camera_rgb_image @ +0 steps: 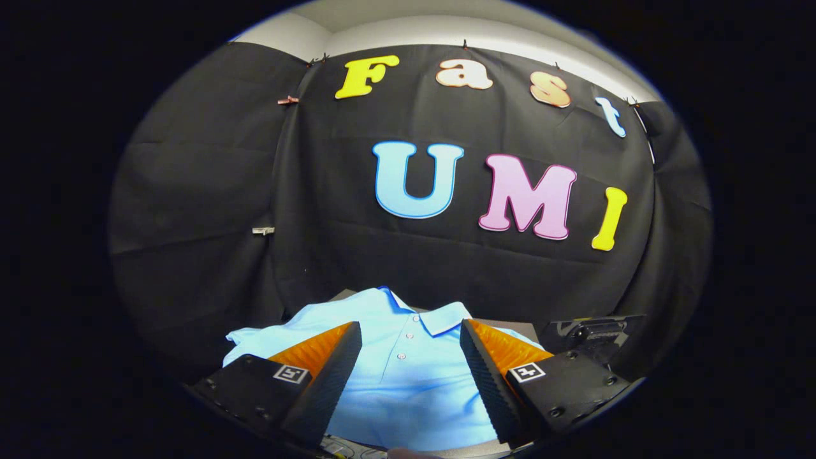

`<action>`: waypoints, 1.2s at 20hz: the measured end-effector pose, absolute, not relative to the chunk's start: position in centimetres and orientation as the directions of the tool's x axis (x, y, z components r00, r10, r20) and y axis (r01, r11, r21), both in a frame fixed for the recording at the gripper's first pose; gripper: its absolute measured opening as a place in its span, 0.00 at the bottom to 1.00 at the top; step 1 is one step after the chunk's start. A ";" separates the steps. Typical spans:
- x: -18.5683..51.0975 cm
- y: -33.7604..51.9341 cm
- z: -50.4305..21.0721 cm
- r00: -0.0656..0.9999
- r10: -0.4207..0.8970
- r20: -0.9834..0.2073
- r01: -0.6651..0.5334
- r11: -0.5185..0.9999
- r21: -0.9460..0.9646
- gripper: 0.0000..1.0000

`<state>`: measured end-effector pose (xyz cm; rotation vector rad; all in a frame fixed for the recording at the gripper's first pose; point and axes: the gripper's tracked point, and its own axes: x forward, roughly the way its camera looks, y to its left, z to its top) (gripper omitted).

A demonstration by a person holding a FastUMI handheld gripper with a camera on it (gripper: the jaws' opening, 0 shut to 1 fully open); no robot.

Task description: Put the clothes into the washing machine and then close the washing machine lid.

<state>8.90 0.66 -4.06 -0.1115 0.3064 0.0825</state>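
Nearest the camera, the hand-held two-finger gripper (411,360) shows its pair of black wedge-shaped fingers (331,376) with ribbed inner pads and orange sides, each mounted on a black block that carries a small square black-and-white marker. The fingers stand wide apart and hold nothing; neither pad visibly presses on any cloth, though whether the tips brush the fabric cannot be told.

Between and just beyond the fingers lies the light blue short-sleeved polo shirt (408,376), spread out flat with its front up. Its buttoned placket runs down the gap between the fingers, two small buttons visible, and its folded collar (440,317) sits just past the fingertips. One sleeve spreads out past the left finger, partly hidden behind it. The shirt rests on a dark flat surface (503,323), of which only narrow strips show around the collar.

Past the right finger, beside the shirt, sits a dark boxy object (593,331) with a slanted top; what it is cannot be told.

Farthest off, the black cloth wall (319,255) of the booth hangs behind everything, creased, with a pale ceiling (395,22) strip above it.
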 end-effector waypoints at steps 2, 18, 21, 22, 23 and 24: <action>9.6 0.6 -5.0 0.933 0.040 -0.358 -0.076 0.993 -0.088 0.98; 11.8 1.1 -15.8 0.716 0.055 -0.696 -0.138 0.988 -0.064 0.73; 11.8 0.9 -15.8 0.730 0.078 -0.679 -0.125 0.992 -0.021 0.46; 11.9 0.9 -15.7 0.737 0.081 -0.671 -0.143 0.989 -0.038 0.46; 12.0 1.0 -15.6 0.744 0.077 -0.663 -0.146 0.988 -0.048 0.19; 12.0 1.1 -15.5 0.745 0.072 -0.663 -0.142 0.989 -0.052 0.19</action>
